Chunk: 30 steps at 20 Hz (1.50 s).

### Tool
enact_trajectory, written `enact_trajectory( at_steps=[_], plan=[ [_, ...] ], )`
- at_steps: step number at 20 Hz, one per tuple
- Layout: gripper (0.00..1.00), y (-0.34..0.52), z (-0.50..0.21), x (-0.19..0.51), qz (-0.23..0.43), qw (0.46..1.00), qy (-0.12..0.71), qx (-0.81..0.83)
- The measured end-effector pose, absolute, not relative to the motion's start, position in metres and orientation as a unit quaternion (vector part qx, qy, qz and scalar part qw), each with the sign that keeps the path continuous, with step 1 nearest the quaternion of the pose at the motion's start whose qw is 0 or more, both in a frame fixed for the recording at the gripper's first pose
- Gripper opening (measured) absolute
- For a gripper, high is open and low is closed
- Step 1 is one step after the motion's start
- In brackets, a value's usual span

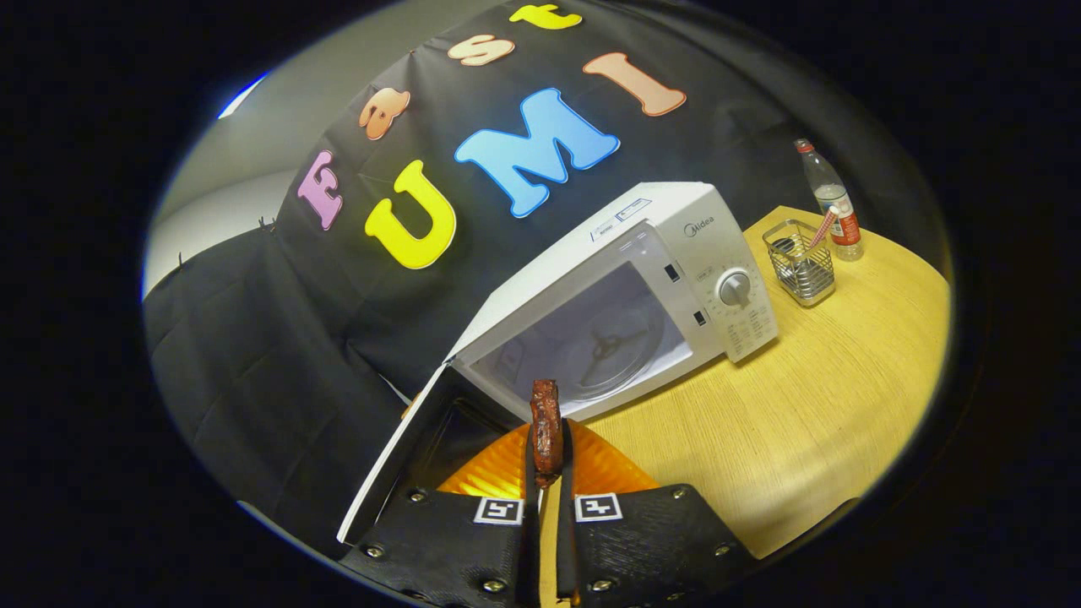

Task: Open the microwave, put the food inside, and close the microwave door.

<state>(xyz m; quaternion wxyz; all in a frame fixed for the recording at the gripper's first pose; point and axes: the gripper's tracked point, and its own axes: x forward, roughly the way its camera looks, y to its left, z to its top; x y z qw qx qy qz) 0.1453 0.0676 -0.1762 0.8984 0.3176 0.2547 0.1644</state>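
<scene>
**Door open, food lifted, loading not yet done**

The table (811,422) carries the microwave (642,279), which serves here as the landmark. Its door (397,456) hangs wide open on the hinge side, swung out toward the claw, and the cavity with its glass turntable (608,346) stands bare. So the first step looks finished. An orange plate (507,469) lies on the table in front of the microwave, just beside the open door. Beyond the microwave's control panel stand a wire basket (801,262) and, behind that, a plastic bottle (832,203).

The claw (549,481) is clamped on the food (546,426), a dark brown strip held upright between both fingers, above the plate and just short of the microwave's opening. What is left, by my reading: carry the food in, release it on the turntable, withdraw, and push the door closed.
</scene>
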Motion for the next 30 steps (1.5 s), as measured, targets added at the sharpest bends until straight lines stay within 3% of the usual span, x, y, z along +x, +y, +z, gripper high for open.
enact_trajectory(
  at_steps=[20,30],
  plan=[
    [0.07,0.118,-0.248,0.28,0.13,0.907,0.221,0.336],
    [0.08,0.108,-0.288,0.328,0.077,0.91,0.216,0.346]
  ],
)
